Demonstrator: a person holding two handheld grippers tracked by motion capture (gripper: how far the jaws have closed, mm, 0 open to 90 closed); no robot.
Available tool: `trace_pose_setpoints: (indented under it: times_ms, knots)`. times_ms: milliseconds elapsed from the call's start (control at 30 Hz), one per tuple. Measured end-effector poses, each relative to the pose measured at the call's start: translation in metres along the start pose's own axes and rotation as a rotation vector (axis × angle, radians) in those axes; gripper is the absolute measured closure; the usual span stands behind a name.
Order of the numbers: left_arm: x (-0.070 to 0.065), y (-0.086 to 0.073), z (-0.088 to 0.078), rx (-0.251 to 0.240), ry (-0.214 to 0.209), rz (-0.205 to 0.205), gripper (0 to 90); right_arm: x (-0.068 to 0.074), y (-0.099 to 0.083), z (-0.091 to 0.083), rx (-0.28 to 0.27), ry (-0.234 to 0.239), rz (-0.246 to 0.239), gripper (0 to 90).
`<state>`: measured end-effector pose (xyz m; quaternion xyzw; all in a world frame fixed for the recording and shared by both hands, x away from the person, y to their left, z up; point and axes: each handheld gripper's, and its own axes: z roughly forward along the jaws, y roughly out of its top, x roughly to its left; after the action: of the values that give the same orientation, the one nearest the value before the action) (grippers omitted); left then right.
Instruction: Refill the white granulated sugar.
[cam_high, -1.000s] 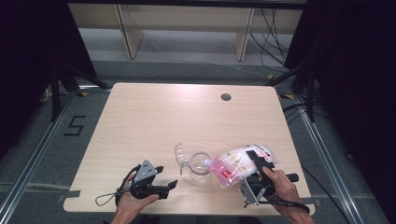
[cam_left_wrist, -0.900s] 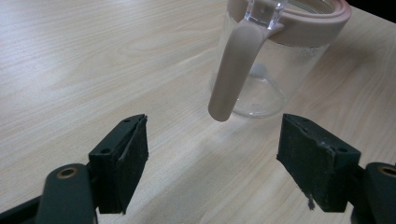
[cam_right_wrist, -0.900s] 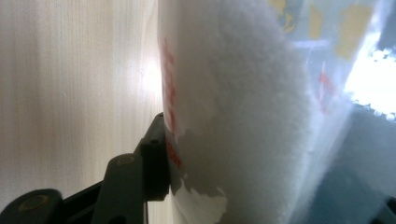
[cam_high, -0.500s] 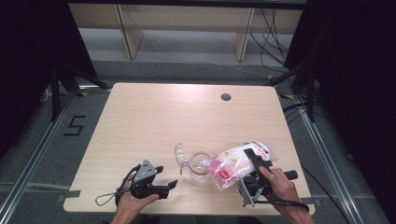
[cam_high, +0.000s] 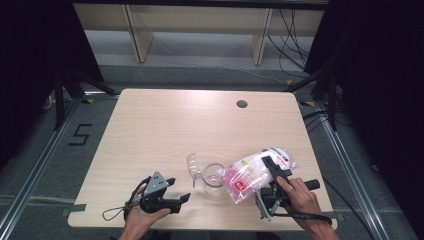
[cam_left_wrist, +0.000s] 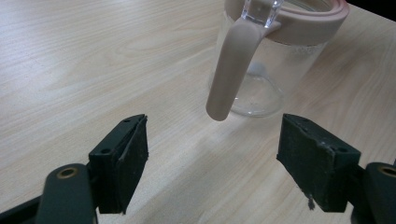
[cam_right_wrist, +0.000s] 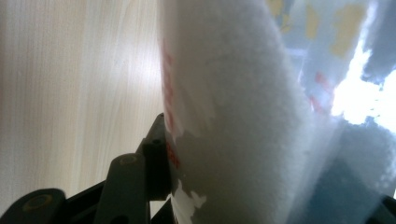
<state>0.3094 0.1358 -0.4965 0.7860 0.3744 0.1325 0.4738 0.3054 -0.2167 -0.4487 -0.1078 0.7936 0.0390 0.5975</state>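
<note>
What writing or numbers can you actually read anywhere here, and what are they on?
"5": black mark on the floor left of the table.
Red label on the bag: too blurred to read.
Red print on the bag in the right gripper view: too blurred to read.

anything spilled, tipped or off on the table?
No spill visible. The glass jar stands upright, lid flipped open. The bag of white granules hangs tilted toward it in the right gripper. Left gripper open, holding nothing.
</note>
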Motion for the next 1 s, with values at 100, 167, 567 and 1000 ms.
trace_pose_setpoints:
  times_ms: [100, 167, 567, 1000]
  knots:
    - [-0.0003, -0.0002, 0.0009, -0.008, -0.007, -0.007, 24.0, -0.0015, -0.0001, 0.0012, -0.012, -0.010, -0.043, 51.6]
    - [-0.0009, 0.0000, 0.0005, -0.005, -0.002, -0.005, 24.0, -0.0043, 0.0011, 0.0005, -0.012, -0.019, -0.079, 51.7]
    - [0.0006, 0.0003, 0.0002, -0.005, -0.007, 0.013, 23.9, -0.0035, 0.0044, 0.0006, 0.004, -0.026, -0.088, 52.5]
    - [0.0000, 0.0003, 0.0002, -0.007, -0.004, 0.013, 23.9, -0.0053, 0.0048, -0.0029, 0.025, -0.039, -0.094, 53.6]
